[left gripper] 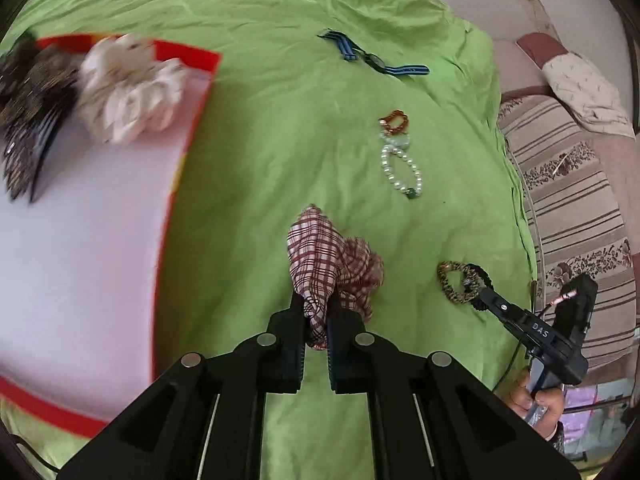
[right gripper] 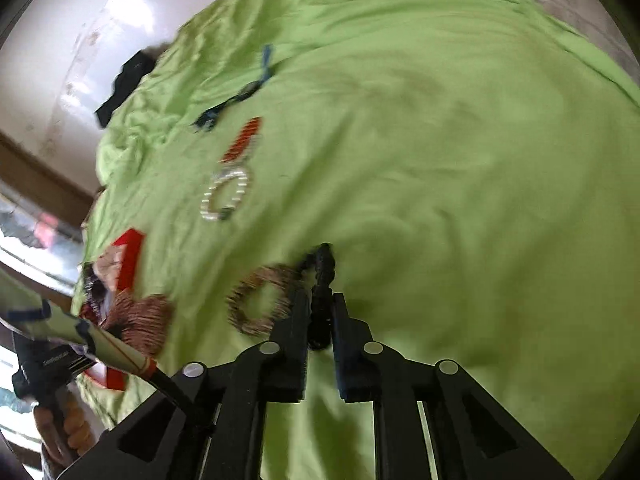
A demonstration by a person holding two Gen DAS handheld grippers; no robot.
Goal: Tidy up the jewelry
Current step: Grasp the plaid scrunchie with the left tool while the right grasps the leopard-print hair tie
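Note:
My left gripper [left gripper: 316,314] is shut on a red-and-white plaid scrunchie [left gripper: 332,260], which bunches up above the fingertips over the green sheet [left gripper: 260,160]. My right gripper [right gripper: 320,314] is shut on a black braided hair tie [right gripper: 323,276]; a gold-brown hair tie [right gripper: 260,300] lies touching it on the left. The left wrist view shows the same pair, gold tie [left gripper: 450,282] and black tie [left gripper: 476,276], with the right gripper [left gripper: 484,293] at them. A pearl bracelet [left gripper: 402,172], an amber bead bracelet [left gripper: 394,122] and a blue striped watch [left gripper: 372,58] lie farther out.
A white tray with a red rim [left gripper: 80,260] sits at the left, holding a white scrunchie [left gripper: 132,88] and a dark feathered clip [left gripper: 32,112]. The sheet ends at the right beside striped upholstery [left gripper: 568,200]. A hand [left gripper: 536,404] grips the right tool's handle.

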